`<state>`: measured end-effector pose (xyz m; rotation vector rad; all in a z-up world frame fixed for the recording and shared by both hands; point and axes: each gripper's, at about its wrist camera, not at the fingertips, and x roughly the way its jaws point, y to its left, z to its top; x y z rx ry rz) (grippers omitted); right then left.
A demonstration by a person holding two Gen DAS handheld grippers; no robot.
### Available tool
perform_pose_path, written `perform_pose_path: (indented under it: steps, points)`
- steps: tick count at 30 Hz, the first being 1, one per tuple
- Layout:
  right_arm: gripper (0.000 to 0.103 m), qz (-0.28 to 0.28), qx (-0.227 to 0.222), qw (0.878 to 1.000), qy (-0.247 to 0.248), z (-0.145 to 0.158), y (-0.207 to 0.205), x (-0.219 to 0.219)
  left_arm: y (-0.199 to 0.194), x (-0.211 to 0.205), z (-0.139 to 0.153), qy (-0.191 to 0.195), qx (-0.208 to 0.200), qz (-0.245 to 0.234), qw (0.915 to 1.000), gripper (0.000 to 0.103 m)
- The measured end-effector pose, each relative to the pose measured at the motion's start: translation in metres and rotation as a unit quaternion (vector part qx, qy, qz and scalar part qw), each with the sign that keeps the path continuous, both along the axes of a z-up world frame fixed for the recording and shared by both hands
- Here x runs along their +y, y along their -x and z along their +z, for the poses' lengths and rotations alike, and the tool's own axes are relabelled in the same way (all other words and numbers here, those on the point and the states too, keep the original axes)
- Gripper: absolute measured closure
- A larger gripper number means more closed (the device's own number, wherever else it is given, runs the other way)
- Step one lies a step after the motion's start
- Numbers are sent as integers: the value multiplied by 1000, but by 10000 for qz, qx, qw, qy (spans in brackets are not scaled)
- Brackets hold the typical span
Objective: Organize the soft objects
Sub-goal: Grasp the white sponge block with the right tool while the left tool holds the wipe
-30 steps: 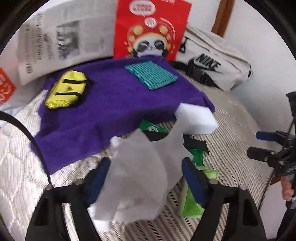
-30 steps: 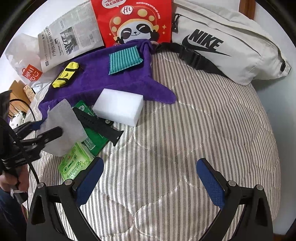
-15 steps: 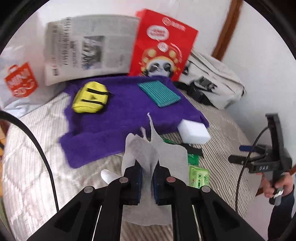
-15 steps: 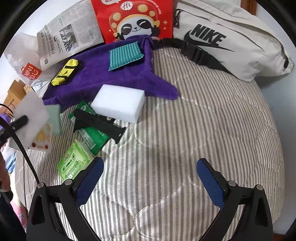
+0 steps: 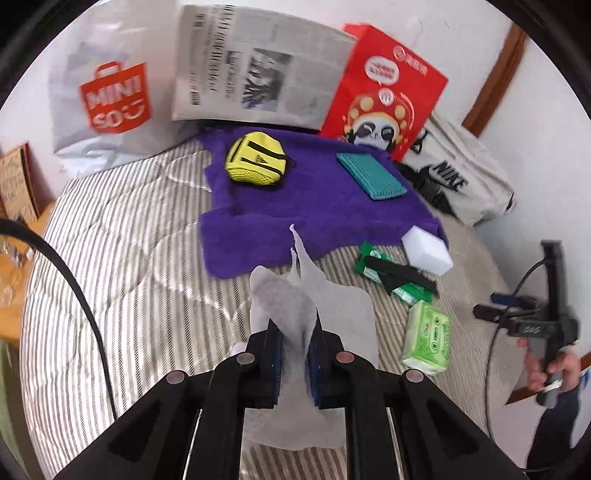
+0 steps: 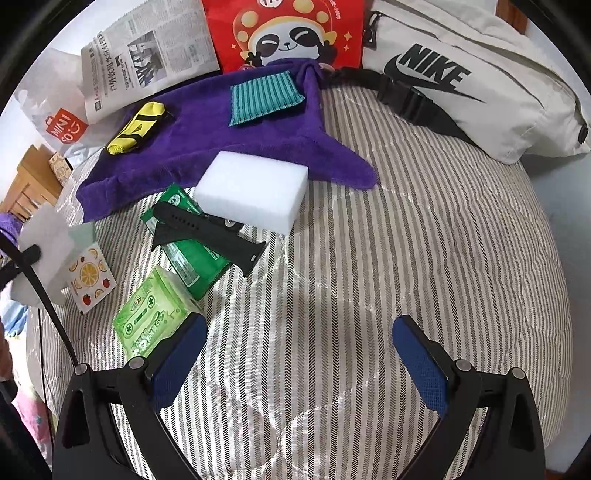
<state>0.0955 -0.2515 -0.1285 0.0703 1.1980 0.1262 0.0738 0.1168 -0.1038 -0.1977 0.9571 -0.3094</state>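
My left gripper (image 5: 295,332) is shut on a thin white tissue sheet (image 5: 291,306) and holds it above the striped bed (image 5: 129,258). The sheet also shows in the right wrist view (image 6: 48,243). A purple towel (image 5: 314,206) lies beyond it with a yellow pouch (image 5: 256,164) and a teal cloth (image 5: 371,175) on it. A white sponge block (image 6: 253,190) rests at the towel's edge. My right gripper (image 6: 295,358) is open and empty above bare bedding, near a green tissue pack (image 6: 155,317).
A black watch strap (image 6: 207,232) lies on a green packet (image 6: 188,254). A fruit-print pack (image 6: 90,277) sits at the left. A Nike bag (image 6: 461,77), red panda bag (image 6: 284,33), newspaper (image 6: 144,55) and Miniso bag (image 5: 107,99) line the back.
My left gripper closed on the tissue sheet, lifted it and drew back left from the packs. A fruit-print pack is now uncovered. The right gripper stayed open, nearly still.
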Motion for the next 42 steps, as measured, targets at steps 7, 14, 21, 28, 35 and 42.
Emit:
perform_pose_path:
  steps: [7,14,21,28,35,42]
  points:
    - [4,23,120,9999,14,-8,0,5,3,30,12,766,-62,315,9965,91]
    - [4,75,178,9998,50,-13,3,10,-3,25,16,1276,-16,147,9917,91]
    - [4,42,223,9997,80,-16,5,8,-7,-9,-11,811,182,-191,9964,91]
    - [4,-39,211,9998,59,-16,4,7,-13,-31,-27,577,299,-340,9973,92]
    - [4,-106,-127,9998,-83,-3,-19,12,-17,-35,-1,596,-20,-436,9973,93]
    - [4,-628,-171,9966,-504,-4,-63,30,-24,-34,-4,590,32,-373,9976,93]
